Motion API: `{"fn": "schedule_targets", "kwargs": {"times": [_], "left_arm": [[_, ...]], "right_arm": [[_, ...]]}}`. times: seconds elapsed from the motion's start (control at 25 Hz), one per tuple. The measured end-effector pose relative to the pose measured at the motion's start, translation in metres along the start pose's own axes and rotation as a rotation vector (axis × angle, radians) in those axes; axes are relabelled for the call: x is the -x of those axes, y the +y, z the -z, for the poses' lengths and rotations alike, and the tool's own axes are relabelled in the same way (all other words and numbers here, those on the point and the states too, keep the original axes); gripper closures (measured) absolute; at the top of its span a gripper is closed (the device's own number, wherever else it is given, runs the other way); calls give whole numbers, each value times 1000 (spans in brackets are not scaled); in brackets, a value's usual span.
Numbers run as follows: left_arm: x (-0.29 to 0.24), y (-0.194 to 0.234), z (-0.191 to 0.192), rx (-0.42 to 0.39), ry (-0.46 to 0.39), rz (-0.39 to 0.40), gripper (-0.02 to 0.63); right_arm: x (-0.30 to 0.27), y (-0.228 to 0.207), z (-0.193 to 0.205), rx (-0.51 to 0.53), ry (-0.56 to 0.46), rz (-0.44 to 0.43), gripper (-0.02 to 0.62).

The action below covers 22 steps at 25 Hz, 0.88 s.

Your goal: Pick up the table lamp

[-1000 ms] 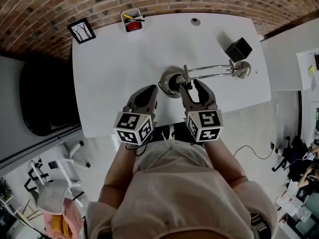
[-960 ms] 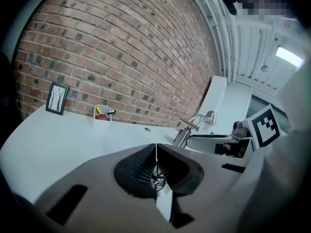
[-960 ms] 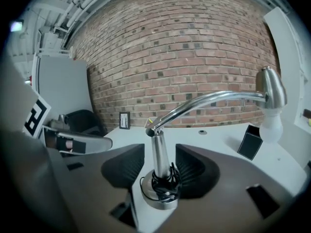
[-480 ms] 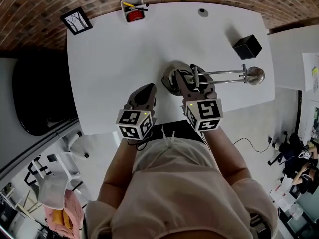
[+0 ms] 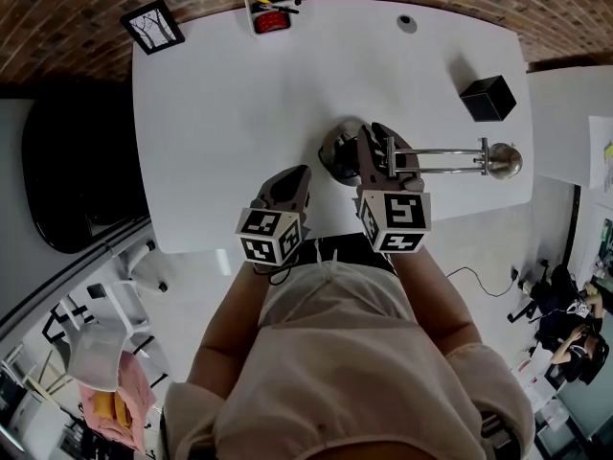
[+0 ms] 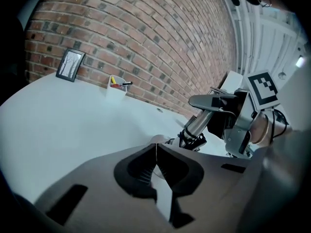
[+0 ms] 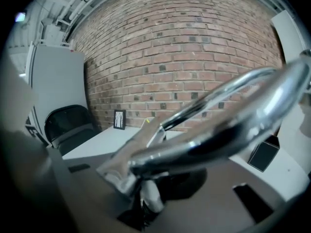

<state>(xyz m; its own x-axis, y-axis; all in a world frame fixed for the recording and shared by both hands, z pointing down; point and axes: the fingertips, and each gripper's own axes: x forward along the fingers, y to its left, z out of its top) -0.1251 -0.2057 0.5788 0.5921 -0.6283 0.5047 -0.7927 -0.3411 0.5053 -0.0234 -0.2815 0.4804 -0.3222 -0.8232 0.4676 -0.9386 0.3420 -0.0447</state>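
The chrome table lamp point(image 5: 442, 157) stands on the white table point(image 5: 220, 113), its round base point(image 5: 335, 153) near the front edge and its arm reaching right to a dome head point(image 5: 506, 161). My right gripper point(image 5: 376, 153) has its jaws on either side of the upright stem just above the base. They are closing, and in the right gripper view the lamp's stem point(image 7: 151, 194) sits pinched between them under the lamp's arm point(image 7: 228, 130). My left gripper point(image 5: 290, 186) is shut and holds nothing, left of the base; the left gripper view shows its jaws point(image 6: 155, 147) together and the lamp's stem point(image 6: 196, 126) beyond.
A black cube point(image 5: 488, 98) sits at the table's right, behind the lamp's head. A white pen holder point(image 5: 269, 9), a small picture frame point(image 5: 152, 27) and a little round disc point(image 5: 406, 23) line the far edge by the brick wall. A black chair point(image 5: 67, 190) stands left of the table.
My right gripper moved forward to the lamp's stem and its jaws narrowed around it. My left gripper sank lower by the table's front edge.
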Motion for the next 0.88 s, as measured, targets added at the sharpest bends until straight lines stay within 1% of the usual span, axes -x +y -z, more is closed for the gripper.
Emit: {"fn": "schedule_targets", "kwargs": {"times": [0.08, 0.16, 0.28, 0.36, 0.52, 0.56, 0.6, 0.64, 0.68, 0.76, 0.88], "left_arm": [[-2, 0, 2, 6, 3, 1, 586], [-6, 0, 3, -5, 11, 7, 586], [-13, 1, 8, -10, 38, 9, 586], [-17, 1, 13, 25, 57, 13, 586], [-29, 0, 25, 141, 78, 15, 583], [-33, -2, 28, 161, 86, 18, 566], [-37, -5, 32, 181, 101, 28, 492], [-42, -8, 36, 205, 118, 42, 394], [-46, -11, 39, 236, 133, 55, 382], [-54, -15, 42, 300, 142, 69, 382], [-63, -20, 44, 359, 148, 81, 382]], "right_arm": [[0, 2, 0, 12, -2, -11, 526], [-1, 2, 0, 17, -5, -21, 528], [0, 3, 0, 12, -7, -31, 531], [0, 0, -1, -5, -8, -38, 531], [2, -10, -4, -49, -14, -67, 531], [4, -12, -5, -62, -15, -77, 531], [5, -15, -5, -74, -17, -87, 531], [6, -18, -6, -85, -18, -96, 531], [7, -21, -6, -95, -21, -106, 531], [8, -26, -7, -111, -26, -127, 531], [10, -32, -8, -132, -31, -154, 531]]}}
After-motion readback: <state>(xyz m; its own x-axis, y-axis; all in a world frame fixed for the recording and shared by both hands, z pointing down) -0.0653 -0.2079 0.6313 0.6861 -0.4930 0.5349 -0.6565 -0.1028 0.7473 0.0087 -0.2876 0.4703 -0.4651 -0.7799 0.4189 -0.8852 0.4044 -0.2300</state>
